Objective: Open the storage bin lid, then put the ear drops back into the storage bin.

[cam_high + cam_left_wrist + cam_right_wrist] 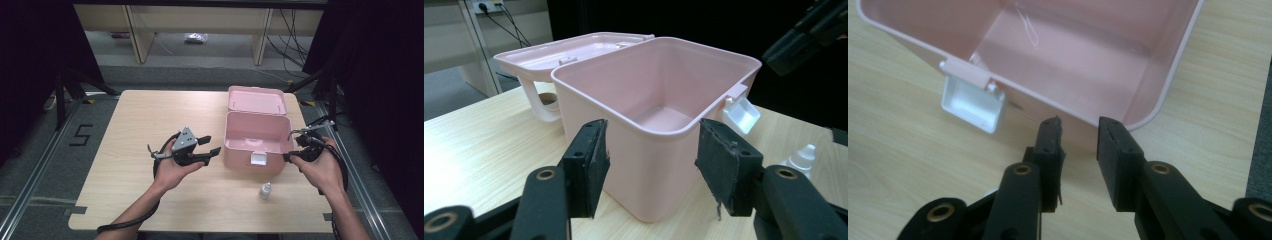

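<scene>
An open pink plastic box (240,156) stands right of the table's middle, its lid (256,100) flipped back and a white latch (259,159) on its front wall. Its inside is bare. My left gripper (211,145) hovers just left of the box, open, jaws pointing at it; in the left gripper view the box's corner (639,175) shows beyond the gap, untouched. My right gripper (291,147) sits at the box's front right corner, open. In the right gripper view its jaws (1078,135) stand apart just short of the box rim (1168,75), right of the latch (973,102).
A small white dropper bottle (265,190) stands on the wooden table (130,190) in front of the box, between my hands. Dark curtains flank the table, and floor and desk legs lie beyond its far edge.
</scene>
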A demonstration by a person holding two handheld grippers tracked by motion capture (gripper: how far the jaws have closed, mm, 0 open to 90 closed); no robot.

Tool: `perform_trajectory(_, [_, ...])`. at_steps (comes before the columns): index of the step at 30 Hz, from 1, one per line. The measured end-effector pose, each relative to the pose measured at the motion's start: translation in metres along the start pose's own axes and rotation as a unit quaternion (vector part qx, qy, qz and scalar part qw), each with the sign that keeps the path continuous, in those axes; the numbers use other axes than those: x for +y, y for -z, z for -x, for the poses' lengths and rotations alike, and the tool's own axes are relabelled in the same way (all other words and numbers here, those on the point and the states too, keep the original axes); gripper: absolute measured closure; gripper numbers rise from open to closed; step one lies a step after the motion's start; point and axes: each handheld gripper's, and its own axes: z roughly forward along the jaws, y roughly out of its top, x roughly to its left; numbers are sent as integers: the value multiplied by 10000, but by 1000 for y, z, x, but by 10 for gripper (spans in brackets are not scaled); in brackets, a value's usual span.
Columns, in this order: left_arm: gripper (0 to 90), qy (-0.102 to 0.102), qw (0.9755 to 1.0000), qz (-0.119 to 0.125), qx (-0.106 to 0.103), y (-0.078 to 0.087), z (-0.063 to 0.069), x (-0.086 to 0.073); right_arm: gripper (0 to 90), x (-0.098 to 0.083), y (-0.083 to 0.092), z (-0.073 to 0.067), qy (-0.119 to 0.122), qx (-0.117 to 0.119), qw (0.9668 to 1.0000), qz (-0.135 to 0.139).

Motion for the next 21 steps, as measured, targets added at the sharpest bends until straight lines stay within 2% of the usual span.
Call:
perform_trajectory(2, [446,18,10000,-4,3,0,-1,-1,720,0,0,1,174,-51,9998,10])
perform_trajectory(4, [445,5,10000,-20,34,0,-2,-2,720,0,-1,-2,105,0,9999,-80])
perform_trajectory(5, [445,9,10000,-11,34,0,-2,-2,720,0,-1,-1,203,-41,9997,-103])
perform_trajectory(7, [445,34,10000,-6,41,-1,-2,-3,720,0,-1,-4,116,21,9997,-193])
perform_trajectory(8, [445,28,10000,-12,41,-1,-2,-3,720,0,-1,-6,-40,56,9995,-300])
perform_trajectory(9, [444,27,10000,-26,42,-1,-2,-3,721,0,-2,-3,175,46,9995,-258])
perform_trajectory(12, [443,34,10000,-23,47,-2,-3,-2,720,1,-2,-3,188,43,9994,-292])
perform_trajectory(17, [440,54,10000,-13,65,-3,-3,-1,720,-1,0,-6,-5,37,9988,-494])
perform_trajectory(19, [439,57,10000,-1,56,-2,-3,0,718,-2,-1,-10,-208,42,9981,-574])
perform_trajectory(20, [438,61,10000,10,74,-2,-3,0,719,-2,0,-8,-27,8,9980,-626])
perform_trajectory(21, [438,69,9999,15,78,-1,-3,-1,718,-2,-1,-11,-140,31,9977,-659])
